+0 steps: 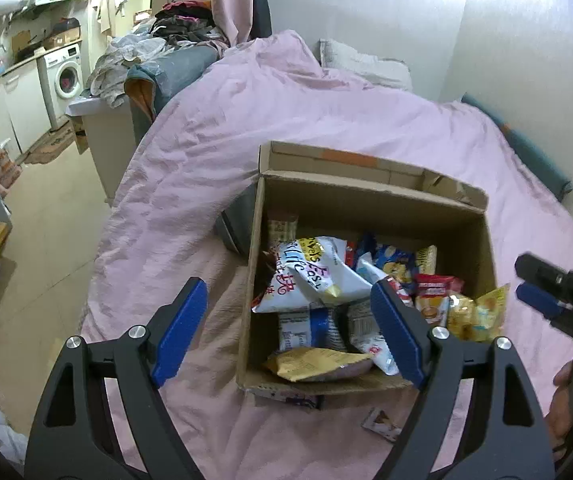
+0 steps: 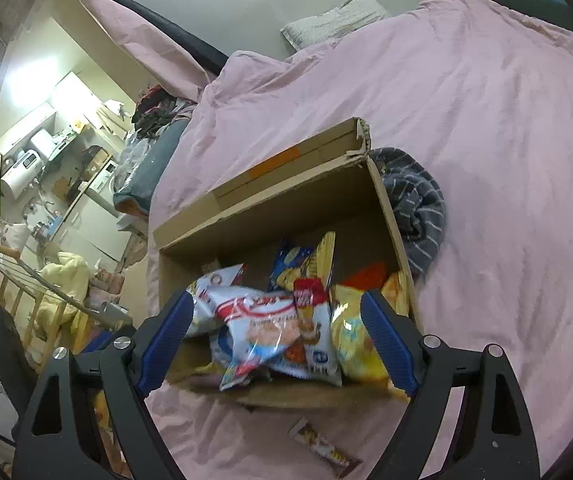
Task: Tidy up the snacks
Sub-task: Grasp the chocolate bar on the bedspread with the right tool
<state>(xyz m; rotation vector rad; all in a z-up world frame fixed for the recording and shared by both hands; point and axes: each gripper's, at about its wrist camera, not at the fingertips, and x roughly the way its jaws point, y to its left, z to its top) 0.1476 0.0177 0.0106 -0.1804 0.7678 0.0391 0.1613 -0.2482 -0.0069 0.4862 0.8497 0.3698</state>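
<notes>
A cardboard box [image 1: 370,204] is seen standing open on a pink bedcover [image 1: 286,112], its flaps folded back at the 12 o'clock side. The box is filled with snack packets. In the left wrist view, a white bag with pink lettering [image 1: 306,280] is laid on top toward 10 o'clock of the pile, a yellow packet [image 1: 318,364] is pressed against the near wall at 6 o'clock, and a crinkled yellow bag [image 1: 474,312] is tucked toward 3 o'clock. A single small snack bar [image 1: 380,424] is left lying on the bedcover just outside the near wall of the box.

The left gripper [image 1: 290,328] is held above the near left part of the box with its blue pads spread wide and nothing between them. The right gripper [image 2: 278,336] is likewise held wide apart over the near edge of the box, and nothing is clamped; in its view a clear-and-white packet [image 2: 270,328] and the yellow bag [image 2: 350,336] are framed between the pads without being touched. The same snack bar [image 2: 322,446] is seen at 6 o'clock below the box.

A dark striped cloth [image 2: 418,208] is bunched against the right wall of the box, at 2 o'clock. A pillow [image 1: 362,62] is placed at the head of the bed.
</notes>
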